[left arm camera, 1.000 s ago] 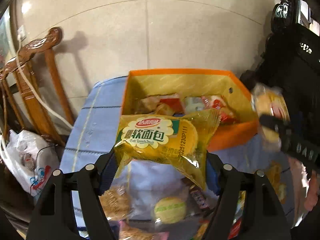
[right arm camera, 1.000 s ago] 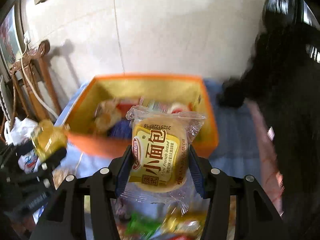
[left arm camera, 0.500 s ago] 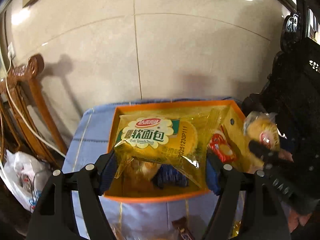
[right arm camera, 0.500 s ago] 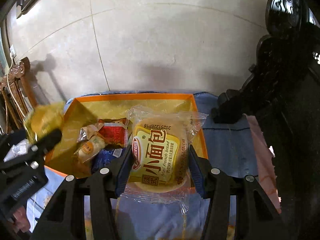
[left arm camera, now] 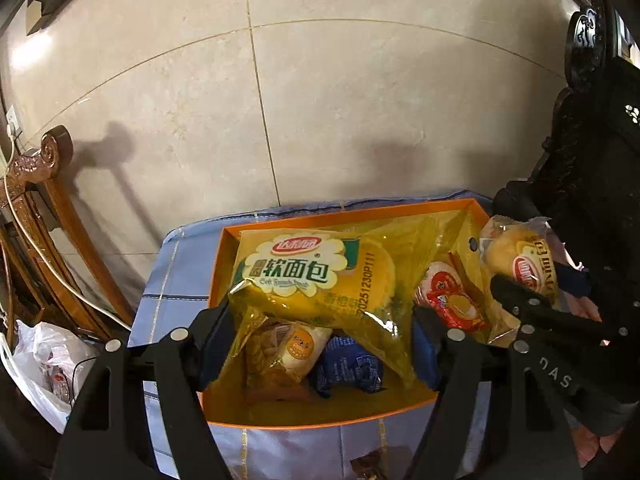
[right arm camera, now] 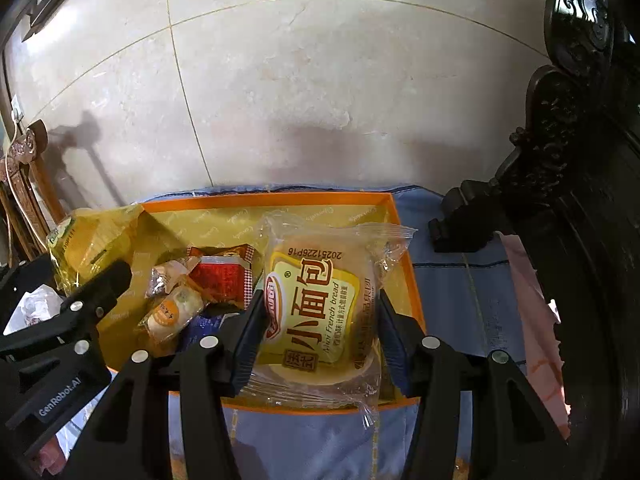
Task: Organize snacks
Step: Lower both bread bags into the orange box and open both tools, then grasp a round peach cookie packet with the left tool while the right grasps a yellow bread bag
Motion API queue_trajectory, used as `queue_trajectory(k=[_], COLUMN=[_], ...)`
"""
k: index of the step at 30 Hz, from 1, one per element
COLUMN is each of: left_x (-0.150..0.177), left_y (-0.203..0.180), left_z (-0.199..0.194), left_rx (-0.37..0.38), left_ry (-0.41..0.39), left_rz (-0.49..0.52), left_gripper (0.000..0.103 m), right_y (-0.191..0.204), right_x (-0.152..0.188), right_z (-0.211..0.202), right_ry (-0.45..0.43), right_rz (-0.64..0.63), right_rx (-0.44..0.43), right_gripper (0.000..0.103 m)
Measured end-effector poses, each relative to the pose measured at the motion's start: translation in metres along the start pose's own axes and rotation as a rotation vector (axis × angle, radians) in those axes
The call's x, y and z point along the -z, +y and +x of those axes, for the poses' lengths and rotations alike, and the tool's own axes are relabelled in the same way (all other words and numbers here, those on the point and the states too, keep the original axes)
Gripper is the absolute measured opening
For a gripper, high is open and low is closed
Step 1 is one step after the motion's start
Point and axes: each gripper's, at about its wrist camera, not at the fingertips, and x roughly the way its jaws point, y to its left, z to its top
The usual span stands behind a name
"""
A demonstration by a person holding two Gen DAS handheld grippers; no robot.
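A yellow bread packet (left arm camera: 316, 280) is pinched between the two fingers of the left claw (left arm camera: 320, 340), its printed face turned up to the camera and its lower corner hanging down between the fingers. Directly under and ahead of this claw sits an orange box (left arm camera: 320, 420) with a yellow lining. Below the packet, on the box floor, lie a small round cake in a clear wrapper (left arm camera: 300, 346) and, just to its right, a blue wrapper (left arm camera: 348, 368). Further right, against the box's right wall, is a red and white packet (left arm camera: 448, 300).

The right claw (right arm camera: 316, 344) is pressed onto a clear-wrapped bun packet (right arm camera: 316, 308) with a yellow label, held over the near right corner of the same orange box (right arm camera: 264, 200). To the left of this claw, inside the box, are a red packet (right arm camera: 224, 280) and the small round cake (right arm camera: 172, 312), with a bit of blue wrapper (right arm camera: 202, 326) showing just in front of them. At far left in this view the left claw's yellow packet (right arm camera: 88, 240) hangs over the box's left wall.

In the left wrist view the right claw (left arm camera: 520, 304) and its bun packet (left arm camera: 516, 264) show at the box's right edge.

The box rests on a blue checked cloth (left arm camera: 172, 280). Beyond it is a pale tiled surface (left arm camera: 320, 100). Left of the left claw stand a carved wooden chair (left arm camera: 44, 184) and a white plastic bag (left arm camera: 44, 364); right of the right claw is dark carved furniture (right arm camera: 560, 160).
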Motion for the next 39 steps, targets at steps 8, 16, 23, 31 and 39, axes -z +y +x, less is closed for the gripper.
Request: queue_trajectory(k=[8, 16, 23, 31, 39], left_x=[-0.004, -0.006, 0.003, 0.086, 0.2], left_y=[0.015, 0.01, 0.007, 0.058, 0.124], left_z=[-0.002, -0.011, -0.024, -0.058, -0.074], left_rx=[-0.037, -0.029, -0.086, -0.11, 0.019], left_ry=[-0.02, -0.036, -0.034, 0.079, 0.192], left_rz=[-0.06, -0.036, 0.006, -0.023, 0.005], left_gripper=[0.099, 0.099, 0.099, 0.099, 0.099], right_y=[-0.01, -0.015, -0.017, -0.027, -0.04], right_x=[-0.006, -0.008, -0.003, 0.055, 0.159], right_z=[0.0, -0.012, -0.026, -0.056, -0.027], right_ry=[-0.037, -0.047, -0.056, 0.022, 0.266], right_rz=[0.046, 0.059, 0.067, -0.022, -0.159], right_rx=[0.026, 0.034, 0.032, 0.018, -0.032], right_gripper=[0.097, 0.097, 0.098, 0.099, 0.099])
